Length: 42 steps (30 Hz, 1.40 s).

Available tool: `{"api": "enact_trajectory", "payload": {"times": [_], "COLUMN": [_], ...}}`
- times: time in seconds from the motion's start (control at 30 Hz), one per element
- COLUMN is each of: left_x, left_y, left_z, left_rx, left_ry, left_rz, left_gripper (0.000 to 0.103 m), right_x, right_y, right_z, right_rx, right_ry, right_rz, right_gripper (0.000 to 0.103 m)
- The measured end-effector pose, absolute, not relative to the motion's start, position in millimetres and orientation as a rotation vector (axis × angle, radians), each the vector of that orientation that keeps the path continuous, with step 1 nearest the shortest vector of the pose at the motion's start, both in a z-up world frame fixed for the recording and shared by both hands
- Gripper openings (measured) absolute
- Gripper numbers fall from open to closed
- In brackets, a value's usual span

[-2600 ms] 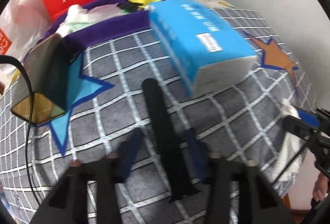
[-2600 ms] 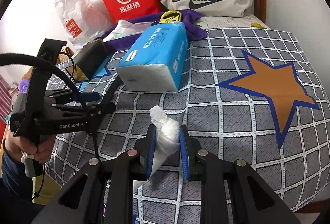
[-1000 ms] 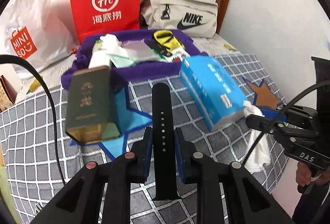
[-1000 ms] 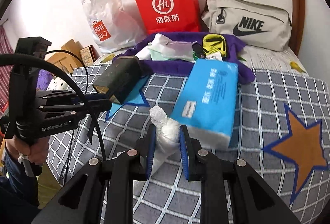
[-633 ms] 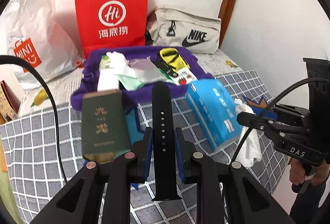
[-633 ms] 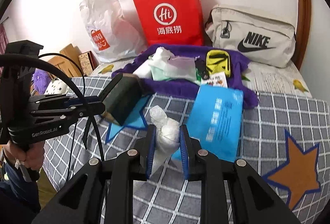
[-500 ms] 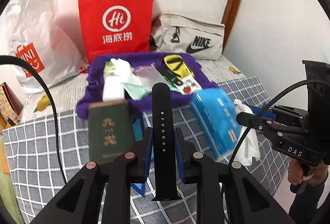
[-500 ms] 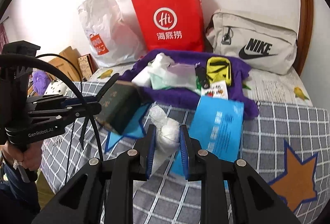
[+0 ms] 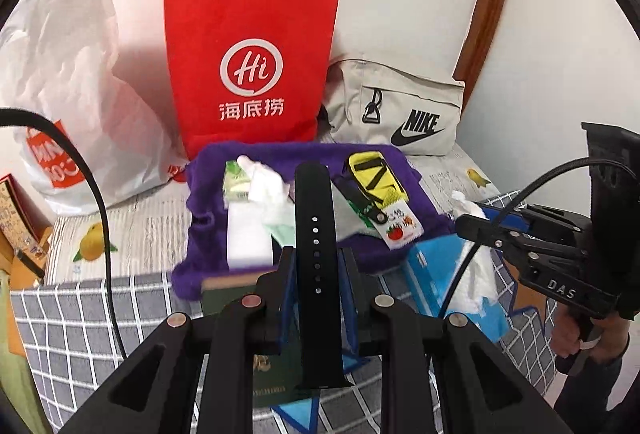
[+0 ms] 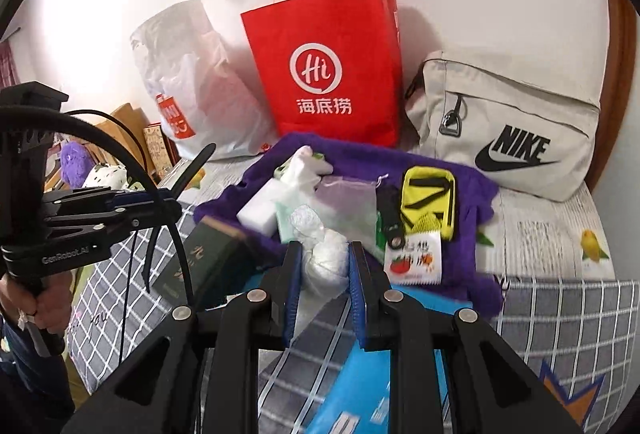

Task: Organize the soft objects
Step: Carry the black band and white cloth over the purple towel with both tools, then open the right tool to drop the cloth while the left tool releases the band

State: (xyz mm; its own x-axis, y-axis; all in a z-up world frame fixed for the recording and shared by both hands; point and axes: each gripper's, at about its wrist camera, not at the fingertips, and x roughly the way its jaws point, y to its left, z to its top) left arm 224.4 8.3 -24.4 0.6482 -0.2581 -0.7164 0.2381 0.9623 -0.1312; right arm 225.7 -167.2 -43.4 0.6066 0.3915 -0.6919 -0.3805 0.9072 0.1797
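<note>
1. A bed (image 10: 560,318) with a grey checked cover carries everything; a wall stands behind it.
2. A red paper bag (image 9: 250,74) stands upright at the wall; a white plastic bag (image 9: 72,94) slumps beside it, and a beige Nike bag (image 10: 508,130) sits on the other side.
3. A purple fluffy cloth (image 9: 208,234) lies in front of the red bag; small things lie on it, such as a yellow pouch (image 10: 428,202) and a white sponge block (image 9: 248,234).
4. A blue tissue pack (image 9: 432,274) lies on the cover just in front of the cloth; a dark green booklet (image 10: 208,258) lies near it.
5. The left hand-held gripper (image 9: 316,270) squeezes a black strap (image 9: 316,234) tight; the strap stands up between the fingers, over the cloth's near edge.
6. The right hand-held gripper (image 10: 324,274) pinches a white crumpled wad (image 10: 324,254); the wad hangs in the air over the cloth's near edge.
</note>
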Motion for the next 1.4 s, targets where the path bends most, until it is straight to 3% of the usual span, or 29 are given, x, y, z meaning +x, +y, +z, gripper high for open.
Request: {"api": "enact_trajectory", "payload": {"times": [0.6,1.4], "left_x": [302,342], "left_y": [4,23], "left_z": [-25,-59], "left_rx": [-0.047,-0.099], "left_ry": [0.808,0.860], "left_rz": [-0.264,-0.222], "left_gripper": [0.020,0.020], "right_x": [306,364], "right_y": [-186,-188], "right_z": [-37,-84], "right_rx": [0.089,0.098], "right_ry": [0.775,0.864], "right_rz": [0.415,0.370], "right_gripper": [0.023,0.023]}}
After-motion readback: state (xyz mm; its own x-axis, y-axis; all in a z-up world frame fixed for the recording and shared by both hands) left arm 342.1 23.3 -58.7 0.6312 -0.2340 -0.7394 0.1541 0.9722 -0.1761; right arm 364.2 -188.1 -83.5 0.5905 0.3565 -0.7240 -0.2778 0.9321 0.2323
